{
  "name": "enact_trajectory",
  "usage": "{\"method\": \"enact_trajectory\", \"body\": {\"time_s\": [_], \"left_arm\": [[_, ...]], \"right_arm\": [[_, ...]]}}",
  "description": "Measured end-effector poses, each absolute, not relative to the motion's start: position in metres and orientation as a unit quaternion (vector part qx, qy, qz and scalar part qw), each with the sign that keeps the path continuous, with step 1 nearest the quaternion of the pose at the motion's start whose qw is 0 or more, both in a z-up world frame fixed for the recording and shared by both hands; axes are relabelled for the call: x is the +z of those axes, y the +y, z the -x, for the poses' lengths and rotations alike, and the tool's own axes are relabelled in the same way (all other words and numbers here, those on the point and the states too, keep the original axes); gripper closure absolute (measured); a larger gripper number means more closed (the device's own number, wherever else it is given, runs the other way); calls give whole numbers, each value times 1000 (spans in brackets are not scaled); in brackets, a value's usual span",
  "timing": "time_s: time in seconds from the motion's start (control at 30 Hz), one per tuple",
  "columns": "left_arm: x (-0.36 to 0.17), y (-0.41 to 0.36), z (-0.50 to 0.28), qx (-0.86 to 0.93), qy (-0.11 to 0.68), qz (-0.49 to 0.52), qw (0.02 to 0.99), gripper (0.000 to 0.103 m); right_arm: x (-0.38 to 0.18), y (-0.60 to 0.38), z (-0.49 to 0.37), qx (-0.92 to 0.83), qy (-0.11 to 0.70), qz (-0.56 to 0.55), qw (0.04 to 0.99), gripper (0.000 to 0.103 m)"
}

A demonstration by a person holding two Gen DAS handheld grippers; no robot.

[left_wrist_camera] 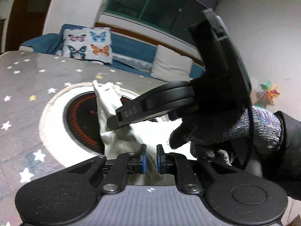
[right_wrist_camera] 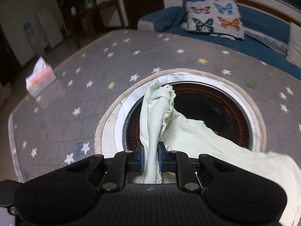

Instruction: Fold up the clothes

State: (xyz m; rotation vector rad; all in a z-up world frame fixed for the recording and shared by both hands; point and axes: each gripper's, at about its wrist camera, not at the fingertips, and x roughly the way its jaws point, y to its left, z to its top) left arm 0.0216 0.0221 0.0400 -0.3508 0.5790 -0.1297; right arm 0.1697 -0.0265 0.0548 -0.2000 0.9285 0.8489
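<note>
A pale white-green garment (right_wrist_camera: 160,116) with a lace edge hangs over a round black heater (right_wrist_camera: 216,109) set in the table. My right gripper (right_wrist_camera: 150,157) is shut on a bunched fold of it. In the left wrist view my left gripper (left_wrist_camera: 150,158) is shut on another part of the same garment (left_wrist_camera: 112,116). The right gripper (left_wrist_camera: 120,119), held by a gloved hand (left_wrist_camera: 235,131), crosses just above and ahead of my left one, pinching the cloth.
The table wears a grey star-print cover (right_wrist_camera: 75,94). A tissue box (right_wrist_camera: 40,77) stands at its far left. A blue sofa (right_wrist_camera: 263,37) with a butterfly cushion (right_wrist_camera: 214,17) lies behind the table. A white ring (right_wrist_camera: 116,116) rims the heater.
</note>
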Motion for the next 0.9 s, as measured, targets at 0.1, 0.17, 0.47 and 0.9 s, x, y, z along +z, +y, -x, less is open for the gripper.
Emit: {"method": "enact_trajectory", "body": {"time_s": [0.1,0.17,0.47,0.9], "left_arm": [[45,6,-24,-87,284,160,941,91],[48,-5,-27,-102,283,152,941,91],[50,-49,-38,-148,297,112,937,48],[32,-58,-71,-110,333,81,933,0]], "right_arm": [[60,-61,-171,391,425,49,815,91],[61,-86,-172,382,421,21,822,91],[34,-194,-182,332,426,-90,837,91],[1,-253,-195,324,427,-172,826,92]]}}
